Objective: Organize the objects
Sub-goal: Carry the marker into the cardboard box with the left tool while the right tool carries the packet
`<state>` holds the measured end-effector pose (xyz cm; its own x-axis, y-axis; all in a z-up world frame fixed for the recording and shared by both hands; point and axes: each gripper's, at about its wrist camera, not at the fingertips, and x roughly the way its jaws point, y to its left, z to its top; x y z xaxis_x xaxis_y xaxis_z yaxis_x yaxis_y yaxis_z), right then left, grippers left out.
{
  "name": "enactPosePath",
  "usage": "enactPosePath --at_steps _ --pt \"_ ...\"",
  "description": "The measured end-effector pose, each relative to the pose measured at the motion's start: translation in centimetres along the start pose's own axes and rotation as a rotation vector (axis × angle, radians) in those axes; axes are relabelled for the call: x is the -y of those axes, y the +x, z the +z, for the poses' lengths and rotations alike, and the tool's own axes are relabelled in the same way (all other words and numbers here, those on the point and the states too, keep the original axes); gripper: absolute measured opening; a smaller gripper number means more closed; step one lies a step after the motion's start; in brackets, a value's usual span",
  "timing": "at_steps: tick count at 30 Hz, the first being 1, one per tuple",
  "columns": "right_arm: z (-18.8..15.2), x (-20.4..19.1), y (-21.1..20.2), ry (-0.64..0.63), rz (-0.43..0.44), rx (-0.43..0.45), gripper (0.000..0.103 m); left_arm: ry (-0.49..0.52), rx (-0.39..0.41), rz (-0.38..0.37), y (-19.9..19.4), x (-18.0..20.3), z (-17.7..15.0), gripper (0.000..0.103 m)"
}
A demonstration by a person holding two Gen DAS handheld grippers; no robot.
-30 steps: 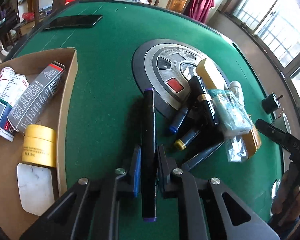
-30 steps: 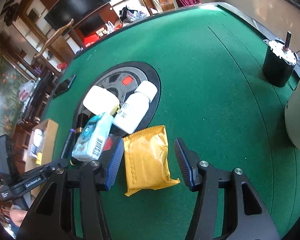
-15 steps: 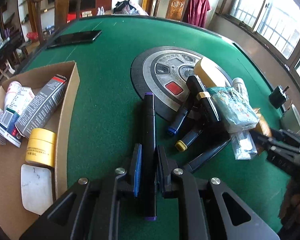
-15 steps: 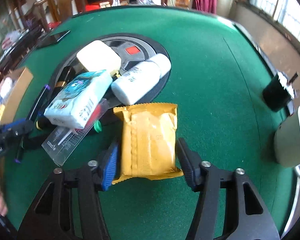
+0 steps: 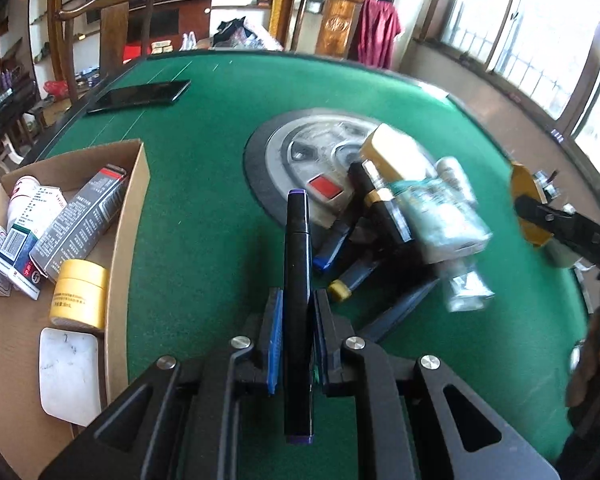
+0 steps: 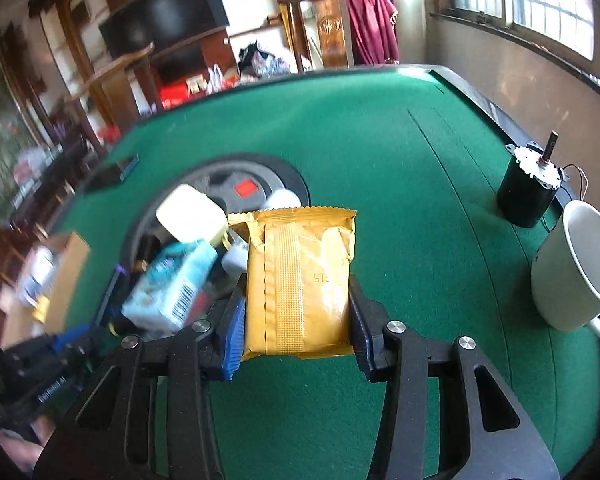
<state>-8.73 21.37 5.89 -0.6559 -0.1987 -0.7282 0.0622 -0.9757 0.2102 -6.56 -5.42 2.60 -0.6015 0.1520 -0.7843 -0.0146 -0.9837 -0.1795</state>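
Between the blue pads of my left gripper (image 5: 294, 344) sits a long black marker with purple end caps (image 5: 297, 304), clamped tight around its lower half and pointing toward twelve o'clock. That grip reads the same as a second ago, with the marker in the same pose.

The real change is on my right. A second ago the right gripper (image 6: 298, 326) stood wide over a flat yellow foil packet (image 6: 300, 280) lying on the green felt worktop (image 6: 400, 152). Now its jaws have closed in on both long edges, the pads are pressing, and the packet looks lifted clear of the felt, a judgement from how it floats over the pile behind it. In the left wrist view the packet shows at three o'clock, edge-on, well apart from the heap.

So I judge both hands loaded and the picking step done for this pair. What remains is delivery. The open brown cardboard box (image 5: 128, 216) lies at nine o'clock of the left view, already holding a yellow round jar (image 5: 80, 294), a grey carton (image 5: 80, 220) and other small packs. The marker is near it; the packet must cross the whole worktop.

Left behind at one o'clock are a blue-printed tissue pack (image 6: 172, 284), a pale yellow soap-like block (image 6: 192, 212) and several dark pens, blurred here. A white ceramic mug (image 6: 576, 272) and a black motor (image 6: 528, 196) stand at three o'clock of the right view.
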Motion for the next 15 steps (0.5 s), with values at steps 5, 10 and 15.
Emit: enactPosePath --at_steps 5,10,15 --pt "0.0 -0.5 -0.9 0.015 0.058 0.050 0.044 0.011 0.039 -0.056 -1.7 0.2 0.2 0.013" --pt "-0.3 -2.0 -1.2 -0.013 0.097 0.079 0.044 0.011 0.098 -0.101 -4.3 0.0 0.4 0.013" --pt "-0.9 -4.4 -1.7 -0.036 0.154 0.109 0.044 -0.010 0.137 -0.130 -6.4 -1.3 0.6 0.013"
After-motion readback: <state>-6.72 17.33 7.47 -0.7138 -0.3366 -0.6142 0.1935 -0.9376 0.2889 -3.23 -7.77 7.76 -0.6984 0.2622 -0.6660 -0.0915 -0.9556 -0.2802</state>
